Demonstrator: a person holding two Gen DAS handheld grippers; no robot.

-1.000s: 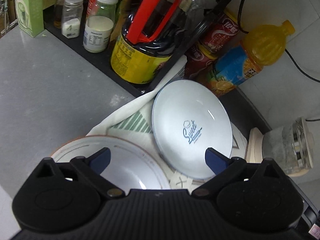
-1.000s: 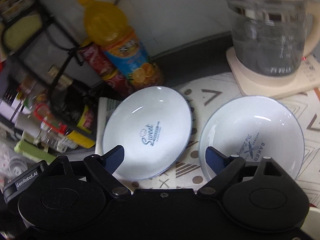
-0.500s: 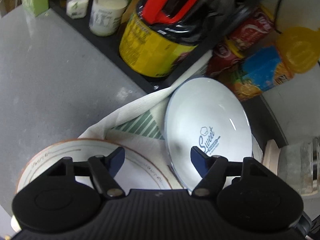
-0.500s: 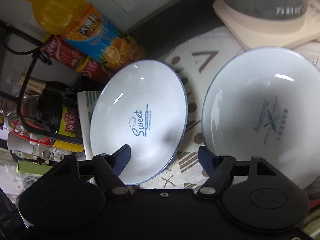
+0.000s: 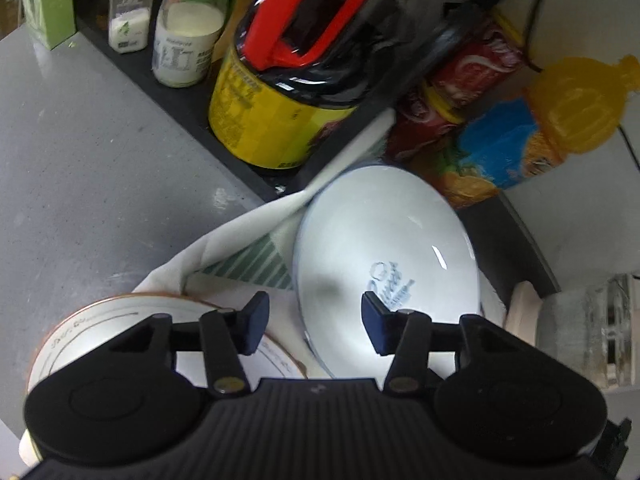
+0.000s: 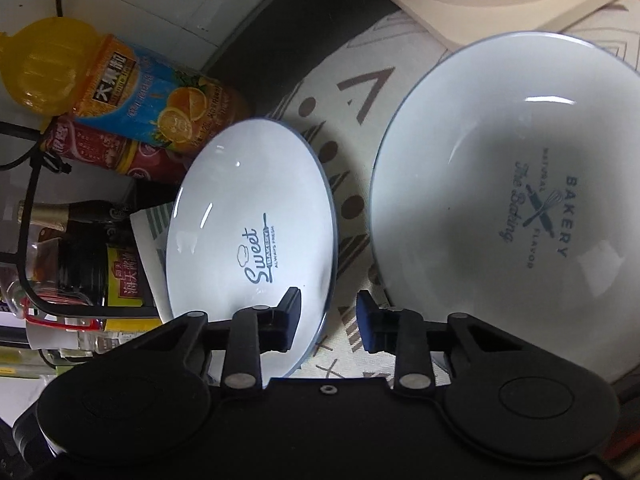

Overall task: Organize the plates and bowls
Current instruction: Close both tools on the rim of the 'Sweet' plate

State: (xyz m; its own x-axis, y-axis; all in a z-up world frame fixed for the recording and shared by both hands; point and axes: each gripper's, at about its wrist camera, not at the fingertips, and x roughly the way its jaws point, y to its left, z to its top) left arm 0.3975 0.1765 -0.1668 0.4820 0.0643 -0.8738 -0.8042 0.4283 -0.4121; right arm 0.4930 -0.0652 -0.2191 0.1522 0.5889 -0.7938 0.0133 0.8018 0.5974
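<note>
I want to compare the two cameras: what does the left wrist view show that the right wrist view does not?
Only left wrist: the brown-rimmed plate under the open left gripper, and the white jar.

Only right wrist: the Bakery bowl, beside the open right gripper.

Both: the Sweet plate, the orange bottle.

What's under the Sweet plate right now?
The Sweet plate lies on the patterned mat, a folded white cloth showing at its far edge. Anything directly beneath its centre is covered.

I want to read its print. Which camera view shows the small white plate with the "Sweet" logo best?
The right wrist view: the small white plate with the "Sweet" logo is sharp and readable. The left wrist view shows it blurred, its print unreadable.
</note>
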